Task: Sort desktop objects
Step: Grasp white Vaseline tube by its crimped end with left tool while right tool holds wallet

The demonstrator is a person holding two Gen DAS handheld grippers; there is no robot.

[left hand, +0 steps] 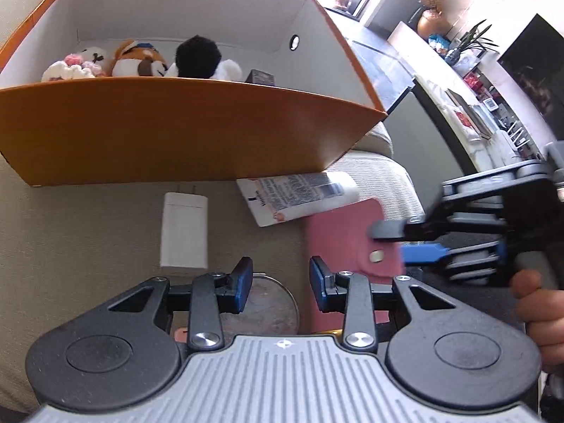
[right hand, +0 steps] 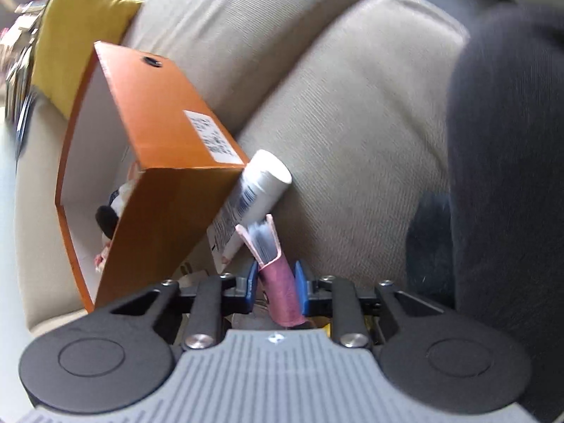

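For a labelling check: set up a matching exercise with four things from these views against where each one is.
Things:
1. plush toys
2. charger
3. pink wallet
4. tube

Places:
A. between the right gripper fingers
B. inside the orange box
C. flat on the beige cushion, ahead of the left gripper
D. lying against the box's corner

Pairs: 1-B, 2-C, 3-A, 4-D

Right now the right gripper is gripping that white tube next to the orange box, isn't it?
Not the tube. The right gripper is shut on the pink wallet, as the right wrist view shows. The white tube lies untouched next to the orange box.
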